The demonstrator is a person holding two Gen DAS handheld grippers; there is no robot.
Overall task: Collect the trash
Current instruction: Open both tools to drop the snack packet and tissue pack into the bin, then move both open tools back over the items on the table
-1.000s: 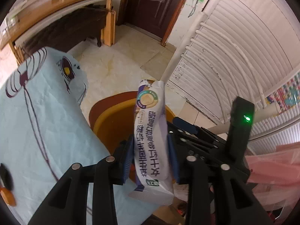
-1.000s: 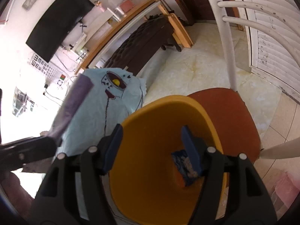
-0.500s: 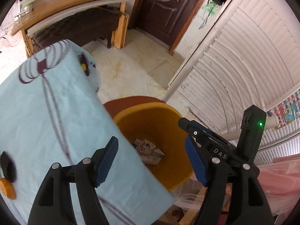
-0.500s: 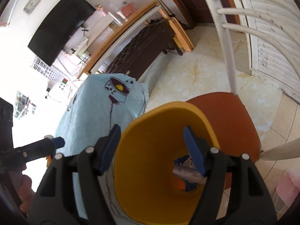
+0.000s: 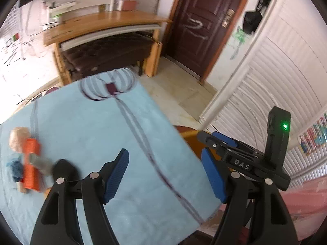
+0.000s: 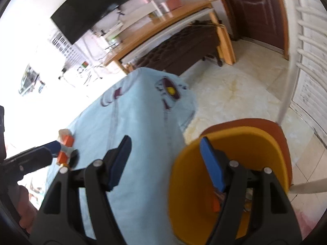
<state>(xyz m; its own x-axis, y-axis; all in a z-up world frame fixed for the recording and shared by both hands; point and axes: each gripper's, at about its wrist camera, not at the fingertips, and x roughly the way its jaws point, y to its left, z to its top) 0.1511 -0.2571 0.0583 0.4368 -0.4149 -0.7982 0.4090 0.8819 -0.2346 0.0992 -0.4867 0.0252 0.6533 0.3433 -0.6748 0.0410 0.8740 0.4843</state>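
Left gripper (image 5: 165, 175) angled down over the blue tablecloth (image 5: 98, 126), jaws apart, empty. Right gripper (image 6: 166, 161) tilted down between cloth and yellow bin (image 6: 190, 204), jaws wide, nothing between (trash (image 5: 28, 161) at the cloth's left edge).

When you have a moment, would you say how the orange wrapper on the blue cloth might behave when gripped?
The ribbed orange wrapper is blurred, but looks thin and flat, so probably light and crushable. It lies among other small litter on the light blue tablecloth, so neighbours may shift. Soft cloth could bunch under the jaws.
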